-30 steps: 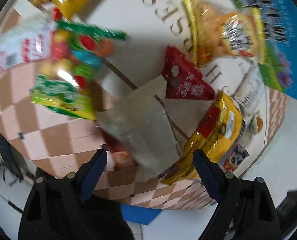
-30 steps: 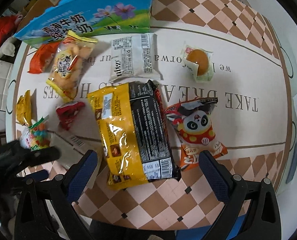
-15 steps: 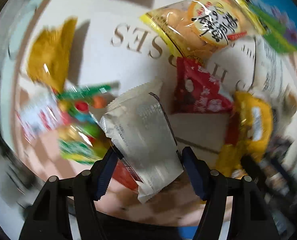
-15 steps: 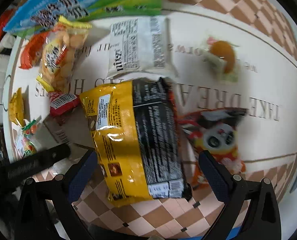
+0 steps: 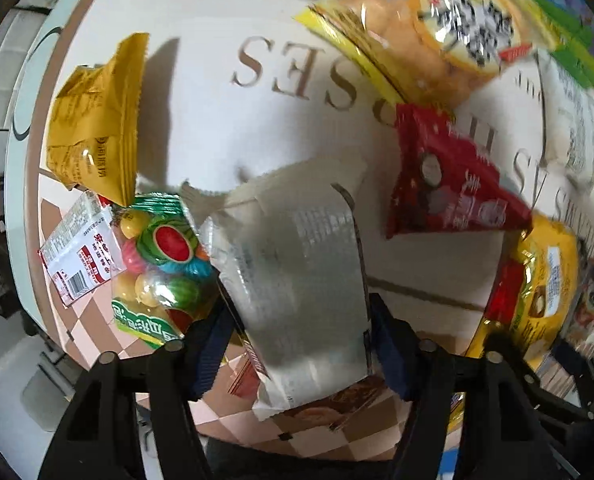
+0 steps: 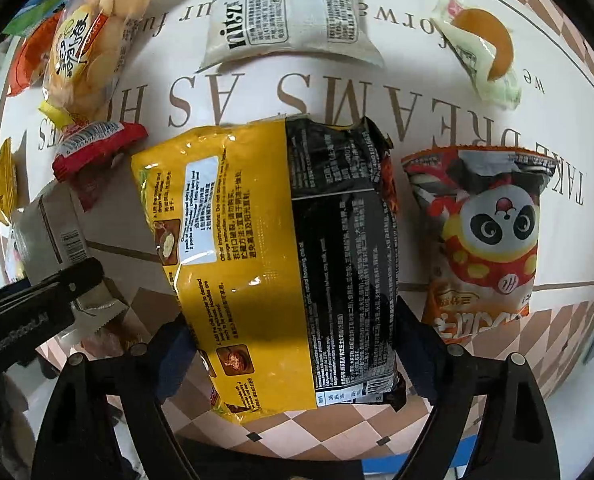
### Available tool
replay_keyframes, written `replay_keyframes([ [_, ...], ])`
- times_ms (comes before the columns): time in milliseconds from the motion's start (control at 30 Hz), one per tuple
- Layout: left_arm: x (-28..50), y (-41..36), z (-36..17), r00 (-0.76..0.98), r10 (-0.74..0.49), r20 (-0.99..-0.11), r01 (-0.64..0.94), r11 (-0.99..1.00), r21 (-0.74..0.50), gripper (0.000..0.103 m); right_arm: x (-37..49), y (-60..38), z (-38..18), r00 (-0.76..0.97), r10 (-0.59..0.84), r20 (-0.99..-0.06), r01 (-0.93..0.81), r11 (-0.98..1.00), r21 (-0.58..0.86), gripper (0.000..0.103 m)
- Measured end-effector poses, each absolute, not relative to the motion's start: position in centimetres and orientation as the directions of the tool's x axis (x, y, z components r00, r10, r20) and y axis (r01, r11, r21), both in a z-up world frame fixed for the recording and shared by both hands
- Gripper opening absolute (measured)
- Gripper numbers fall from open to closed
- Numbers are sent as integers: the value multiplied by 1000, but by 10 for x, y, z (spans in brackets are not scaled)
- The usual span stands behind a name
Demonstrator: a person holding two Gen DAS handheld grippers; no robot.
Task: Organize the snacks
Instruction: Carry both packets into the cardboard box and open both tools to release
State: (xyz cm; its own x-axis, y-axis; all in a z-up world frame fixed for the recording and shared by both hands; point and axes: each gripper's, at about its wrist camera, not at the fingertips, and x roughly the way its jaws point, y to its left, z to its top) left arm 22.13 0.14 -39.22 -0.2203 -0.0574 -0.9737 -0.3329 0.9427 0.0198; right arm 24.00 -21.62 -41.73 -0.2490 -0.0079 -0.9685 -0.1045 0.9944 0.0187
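In the left wrist view my left gripper (image 5: 297, 344) has its fingers pressed against both sides of a silver-grey foil packet (image 5: 297, 280), which lies over another snack on the table. In the right wrist view my right gripper (image 6: 297, 344) is wide open, with its fingers on either side of the near end of a large yellow and black noodle bag (image 6: 281, 248) and not squeezing it. The silver packet also shows at the left of the right wrist view (image 6: 57, 232), with the left gripper's arm on it.
Round table (image 6: 337, 92) with lettering and a checkered rim. Panda bag (image 6: 485, 236), white nitz pack (image 6: 285, 12), orange jelly cup (image 6: 481, 48), biscuit bag (image 6: 89, 40), red packet (image 5: 449, 184), yellow sachet (image 5: 93, 120), fruit candy bag (image 5: 161, 264).
My left gripper has closed in on the silver packet from an open stance. My right gripper has moved forward, so the noodle bag now lies between its open fingers.
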Motion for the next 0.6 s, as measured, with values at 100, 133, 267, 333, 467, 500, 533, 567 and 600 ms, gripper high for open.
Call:
replay_keyframes([
  [100, 211, 7, -383, -173, 7, -985, -310, 949, 61, 54, 240, -216, -416, -242, -18, -970, -100, 995, 7, 91],
  [133, 207, 7, -382, -158, 21, -987, -302, 951, 68, 53, 244, -213, -418, -233, -25, -972, -106, 994, -1, 91],
  [267, 190, 7, -364, -124, 62, -990, -274, 957, 94, 53, 238, -202, -414, -188, -25, -982, -116, 993, -3, 89],
  [333, 176, 4, -350, -92, 79, -993, -256, 962, 100, 53, 231, -202, -404, -188, 3, -982, -105, 994, 23, 89],
  [467, 146, 3, -309, -22, 59, -998, -231, 971, 62, 53, 218, -209, -368, -152, 86, -985, -107, 989, 103, 89],
  [500, 140, 6, -298, -4, 43, -999, -229, 973, 43, 53, 216, -211, -356, -136, 109, -985, -107, 986, 124, 89],
  [533, 136, 9, -283, 17, 23, -1000, -227, 974, 19, 53, 213, -213, -343, -122, 134, -984, -104, 984, 147, 89],
  [567, 135, 10, -270, 38, 8, -999, -226, 974, 0, 53, 210, -217, -330, -111, 156, -982, -100, 981, 167, 89],
  [600, 144, 9, -254, 63, -3, -998, -221, 975, -17, 53, 209, -219, -317, -99, 181, -979, -94, 977, 190, 89],
])
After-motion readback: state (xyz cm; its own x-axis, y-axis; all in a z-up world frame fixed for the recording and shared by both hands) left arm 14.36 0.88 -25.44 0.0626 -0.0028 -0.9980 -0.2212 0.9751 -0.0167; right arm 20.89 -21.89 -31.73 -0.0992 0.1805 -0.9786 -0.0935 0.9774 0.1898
